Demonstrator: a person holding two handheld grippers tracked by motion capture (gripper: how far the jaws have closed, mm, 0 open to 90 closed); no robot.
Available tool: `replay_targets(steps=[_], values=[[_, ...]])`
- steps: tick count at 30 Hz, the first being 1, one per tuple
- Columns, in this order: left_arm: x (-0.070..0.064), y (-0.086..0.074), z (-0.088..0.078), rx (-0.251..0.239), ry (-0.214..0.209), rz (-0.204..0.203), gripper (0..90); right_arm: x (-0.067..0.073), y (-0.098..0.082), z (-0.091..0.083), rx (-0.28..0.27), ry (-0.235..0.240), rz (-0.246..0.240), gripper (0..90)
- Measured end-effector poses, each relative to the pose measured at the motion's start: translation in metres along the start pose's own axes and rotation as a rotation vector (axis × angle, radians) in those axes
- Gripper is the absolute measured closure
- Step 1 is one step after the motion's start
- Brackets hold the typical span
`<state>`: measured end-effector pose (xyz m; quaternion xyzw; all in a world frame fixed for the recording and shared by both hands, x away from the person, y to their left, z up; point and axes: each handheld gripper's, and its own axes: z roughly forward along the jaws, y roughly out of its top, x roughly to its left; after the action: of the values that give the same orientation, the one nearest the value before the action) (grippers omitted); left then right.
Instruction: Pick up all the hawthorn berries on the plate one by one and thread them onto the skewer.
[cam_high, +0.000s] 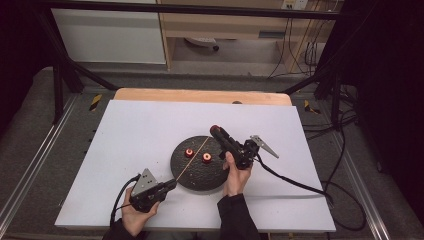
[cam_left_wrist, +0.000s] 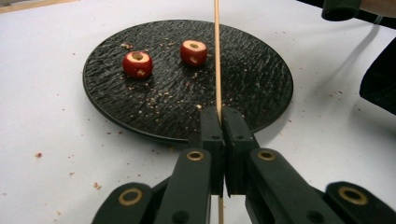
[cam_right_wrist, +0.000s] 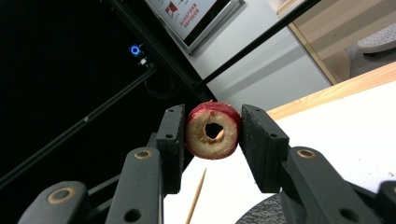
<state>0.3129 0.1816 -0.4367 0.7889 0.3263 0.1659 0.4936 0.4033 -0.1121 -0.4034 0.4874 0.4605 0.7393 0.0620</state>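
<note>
A black round plate (cam_high: 200, 178) (cam_left_wrist: 252, 74) lies mid-table with two red cored fruit pieces (cam_high: 189, 152) (cam_high: 206, 158) on it, seen up close as one piece at the left (cam_left_wrist: 137, 64) and one farther back (cam_left_wrist: 194, 52). My left gripper (cam_high: 172, 184) (cam_left_wrist: 222, 114) is shut on a thin wooden skewer (cam_high: 199, 148) (cam_left_wrist: 217, 56) that slants up across the plate. My right gripper (cam_high: 216, 130) (cam_right_wrist: 212, 126) hovers over the plate's far edge, shut on a third cored red fruit piece (cam_right_wrist: 213, 130). The skewer's tip shows through the hole of that piece, and its shaft (cam_right_wrist: 196, 196) runs below.
Crumbs are scattered over the white table cover (cam_high: 140, 130) and the plate. A wooden table edge (cam_high: 200, 95) runs along the back. The right gripper's cable (cam_high: 300, 185) trails to the right edge, and black frame bars (cam_high: 75, 70) stand behind the table.
</note>
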Motion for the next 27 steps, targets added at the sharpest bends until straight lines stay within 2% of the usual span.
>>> replay_targets(steps=[18,27], values=[[-0.006,0.001,0.002,-0.022,-0.003,-0.003,88.1,0.0,-0.008,0.0,-0.003,0.024,0.014,61.9],[-0.011,0.005,0.004,-0.035,0.018,-0.022,88.1,0.0,-0.014,-0.002,0.006,0.035,0.011,61.9]])
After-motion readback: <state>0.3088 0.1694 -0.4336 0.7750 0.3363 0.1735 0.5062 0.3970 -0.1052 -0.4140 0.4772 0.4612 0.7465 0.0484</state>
